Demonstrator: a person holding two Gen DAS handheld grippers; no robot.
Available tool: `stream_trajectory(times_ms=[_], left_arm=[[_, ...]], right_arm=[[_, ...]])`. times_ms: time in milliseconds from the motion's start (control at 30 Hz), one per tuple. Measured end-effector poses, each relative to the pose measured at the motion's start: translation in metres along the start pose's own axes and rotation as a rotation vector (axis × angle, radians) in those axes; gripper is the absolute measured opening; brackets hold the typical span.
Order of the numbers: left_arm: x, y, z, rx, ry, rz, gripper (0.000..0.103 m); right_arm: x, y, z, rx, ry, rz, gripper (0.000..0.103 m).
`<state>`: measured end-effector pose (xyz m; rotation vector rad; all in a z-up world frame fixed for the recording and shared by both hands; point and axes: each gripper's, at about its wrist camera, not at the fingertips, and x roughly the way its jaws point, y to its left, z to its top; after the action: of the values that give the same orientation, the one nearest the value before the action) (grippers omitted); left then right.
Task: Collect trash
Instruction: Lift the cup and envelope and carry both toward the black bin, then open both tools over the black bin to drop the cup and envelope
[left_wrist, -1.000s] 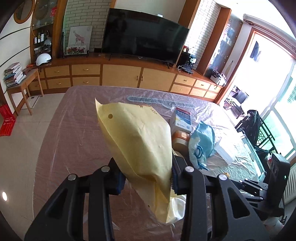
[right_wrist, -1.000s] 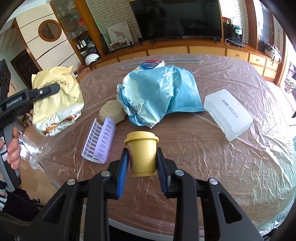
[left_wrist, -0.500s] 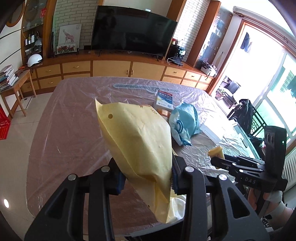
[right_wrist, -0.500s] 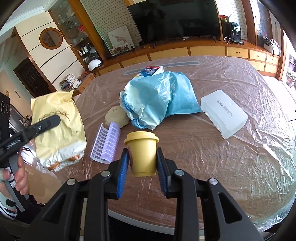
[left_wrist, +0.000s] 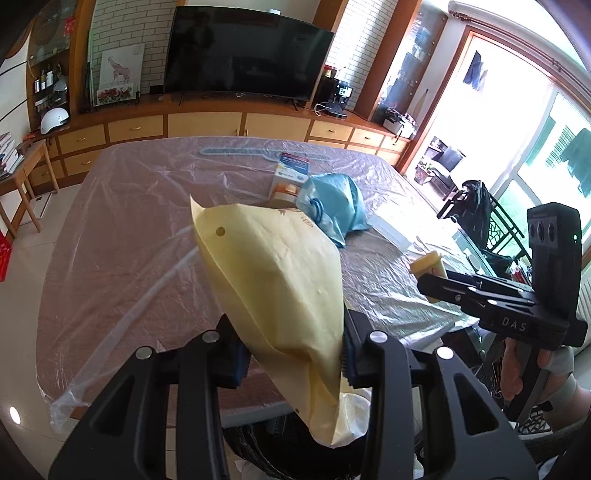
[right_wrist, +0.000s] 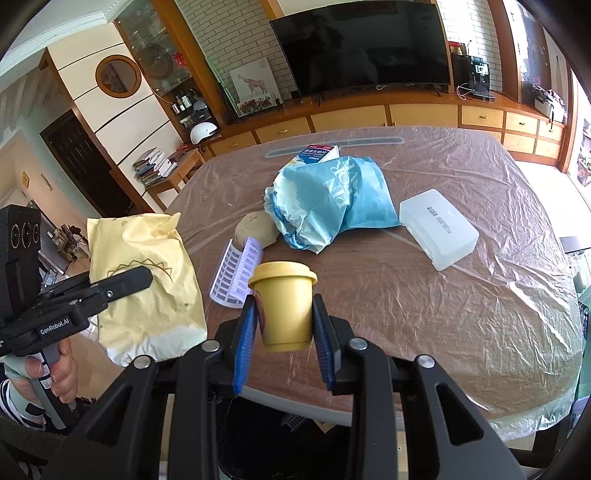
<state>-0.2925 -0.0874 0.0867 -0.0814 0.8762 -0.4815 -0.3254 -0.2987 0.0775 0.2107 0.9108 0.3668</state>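
My left gripper is shut on a crumpled yellow paper bag, held over the table's near edge; the bag also shows in the right wrist view at the left. My right gripper is shut on a small yellow lidded cup, held above the table's front edge; the cup also shows in the left wrist view. On the table lie a blue plastic bag, a tan lump, a white-purple ridged piece and a carton.
The table is wrapped in clear plastic film. A white translucent box lies at its right. A dark bin opening shows below the table edge. A TV and cabinets stand behind. A window is at the right.
Both grippers have drawn back from the table toward its near edge, still holding the bag and the cup. A dark bin has come into view below.
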Motion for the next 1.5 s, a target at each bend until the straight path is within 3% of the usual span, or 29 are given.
stream_trajectory(times_ms=[833,1500], left_arm=[[-0.006,-0.051,-0.064,0.124,0.134,-0.117,0.039],[0.032,-0.050,-0.116,0.138,0.277,-0.046,0.039]], right_arm=[[-0.030,0.009,-0.063,-0.073,0.099,0.058,0.030],[0.001,0.012,-0.110,-0.119,0.218,0.006,0.030]])
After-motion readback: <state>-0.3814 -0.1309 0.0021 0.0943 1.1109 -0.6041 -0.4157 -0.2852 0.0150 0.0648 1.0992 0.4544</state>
